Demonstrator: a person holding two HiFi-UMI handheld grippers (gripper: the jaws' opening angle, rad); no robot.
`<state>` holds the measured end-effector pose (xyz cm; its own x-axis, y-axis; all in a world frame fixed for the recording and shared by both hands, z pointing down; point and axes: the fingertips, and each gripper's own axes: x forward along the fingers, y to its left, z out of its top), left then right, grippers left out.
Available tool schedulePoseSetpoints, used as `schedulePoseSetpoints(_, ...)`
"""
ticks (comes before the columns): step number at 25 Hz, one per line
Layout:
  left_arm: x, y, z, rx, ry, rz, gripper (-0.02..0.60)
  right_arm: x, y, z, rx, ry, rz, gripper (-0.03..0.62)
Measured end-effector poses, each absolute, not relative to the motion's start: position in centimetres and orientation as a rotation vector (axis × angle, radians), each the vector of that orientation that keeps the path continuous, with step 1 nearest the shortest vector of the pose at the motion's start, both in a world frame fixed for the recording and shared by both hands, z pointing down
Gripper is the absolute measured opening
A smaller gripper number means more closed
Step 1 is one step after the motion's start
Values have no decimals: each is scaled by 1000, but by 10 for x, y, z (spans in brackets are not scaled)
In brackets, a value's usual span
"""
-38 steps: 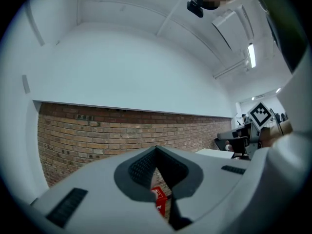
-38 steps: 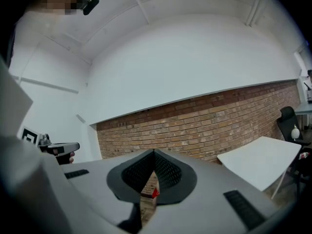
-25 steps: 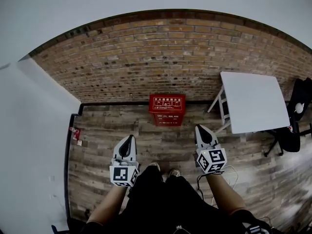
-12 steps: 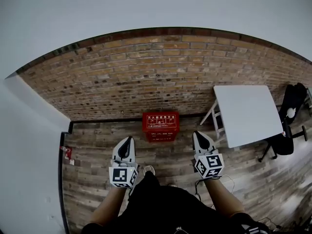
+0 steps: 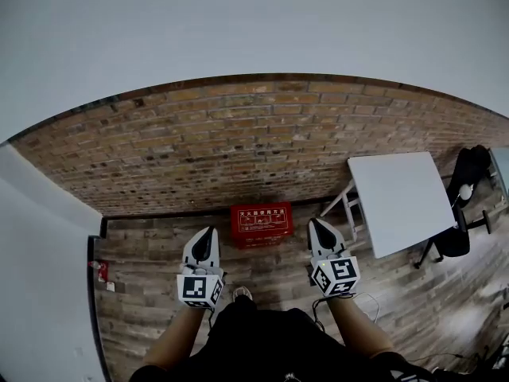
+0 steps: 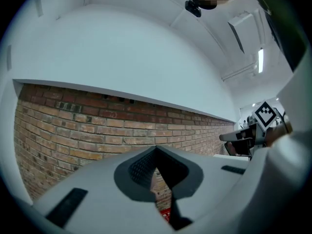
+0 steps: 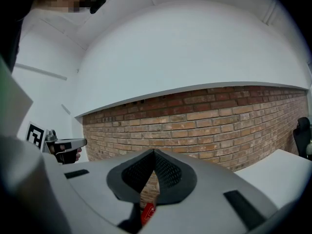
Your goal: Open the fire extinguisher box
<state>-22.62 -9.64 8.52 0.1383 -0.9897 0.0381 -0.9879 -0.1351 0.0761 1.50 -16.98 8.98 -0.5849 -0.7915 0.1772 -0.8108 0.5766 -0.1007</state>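
The red fire extinguisher box stands shut on the wooden floor against the brick wall. In the head view my left gripper hovers to its left and my right gripper to its right, both shut and empty, tips pointing at the wall. A sliver of the red box shows through the left gripper's jaw slot, and the red box shows the same way in the right gripper view. Neither gripper touches the box.
A white folding table stands at the right against the wall, with a black office chair beyond it. A white wall closes the left side. A small red item lies on the floor at the left.
I have walked toward the wall: the red box and both grippers' tips are nearer each other, and the brick wall sits lower in the head view. Both grippers stay shut.
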Motion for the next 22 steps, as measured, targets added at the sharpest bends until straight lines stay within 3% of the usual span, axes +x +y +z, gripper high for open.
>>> schedulePoseSetpoints(12, -237, -125, 117, 2294, -2036, -8, 43, 9, -204, 103, 1387, -2725, 165, 18)
schedulePoseSetpoints(22, -202, -132, 263, 2207, -2089, 29, 43, 44, -217, 259, 1340, -2729, 190, 18)
